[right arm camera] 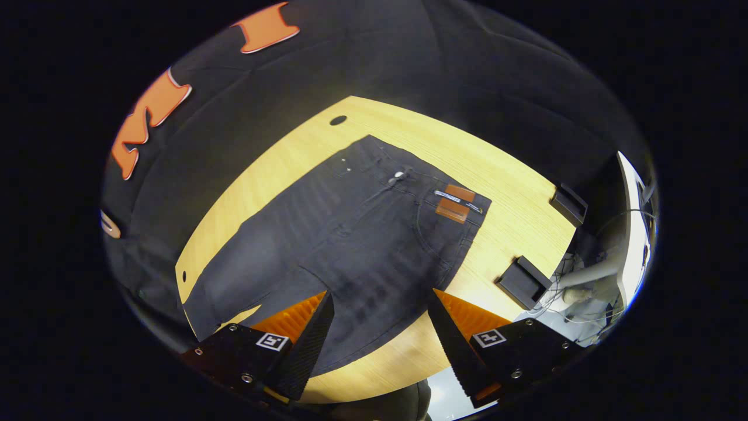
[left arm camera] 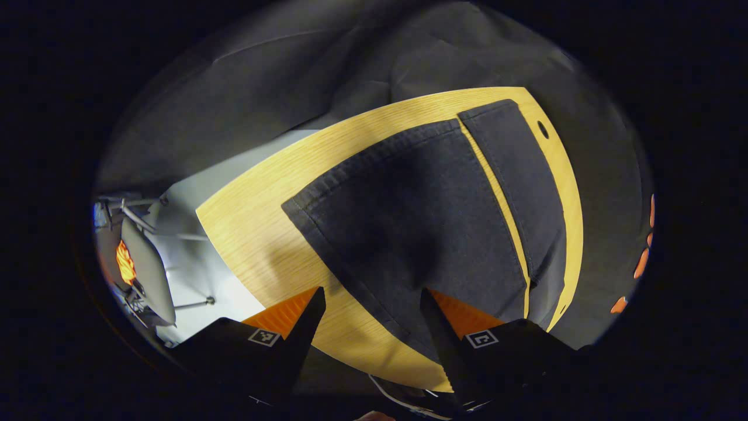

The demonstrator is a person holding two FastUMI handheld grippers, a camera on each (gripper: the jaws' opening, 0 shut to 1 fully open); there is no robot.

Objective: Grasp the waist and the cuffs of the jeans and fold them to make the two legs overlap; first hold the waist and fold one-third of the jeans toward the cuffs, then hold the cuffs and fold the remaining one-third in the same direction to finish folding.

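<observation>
Left gripper view: jeans (left arm camera: 421, 234) cuffs near table (left arm camera: 257, 234) edge

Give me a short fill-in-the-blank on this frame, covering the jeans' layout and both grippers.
1. The jeans lie flat on the wooden ____.
2. In the left gripper view, a strip of bare wood shows between the two ____ of the jeans.
3. The left gripper has its jaws ____, holding nothing.
4. In the right gripper view, the right gripper hovers near the end of the jeans with the button, the ____.

Missing words: table; legs; open; waist
</observation>
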